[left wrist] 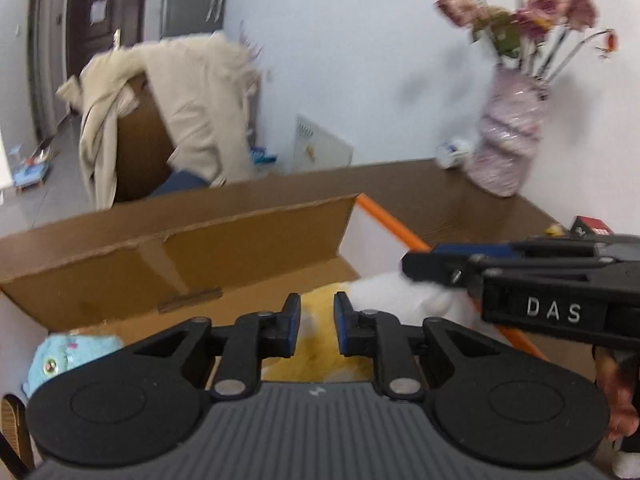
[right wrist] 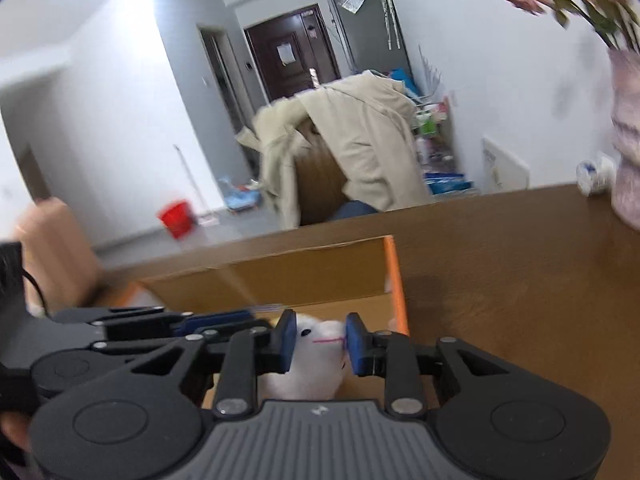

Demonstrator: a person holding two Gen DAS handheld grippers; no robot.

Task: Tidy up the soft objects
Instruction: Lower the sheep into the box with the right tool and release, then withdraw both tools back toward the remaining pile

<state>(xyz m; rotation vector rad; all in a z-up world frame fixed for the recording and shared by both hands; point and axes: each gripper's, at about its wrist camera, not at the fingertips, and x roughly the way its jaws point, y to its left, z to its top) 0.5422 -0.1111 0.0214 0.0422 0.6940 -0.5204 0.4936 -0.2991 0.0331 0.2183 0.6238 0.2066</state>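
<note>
While your right gripper (right wrist: 320,340) clamps the white plush toy (right wrist: 308,364) above the cardboard box (right wrist: 304,276), your left gripper (left wrist: 317,330) hangs unclenched over the yellow plush toy (left wrist: 320,356), with the blue plush toy (left wrist: 68,354) leftward.

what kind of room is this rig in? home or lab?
Most likely a lived-in home, near the entry hall. A beige coat is draped over a chair, a vase of dried flowers stands on the brown table, and a dark front door shows beyond.
</note>
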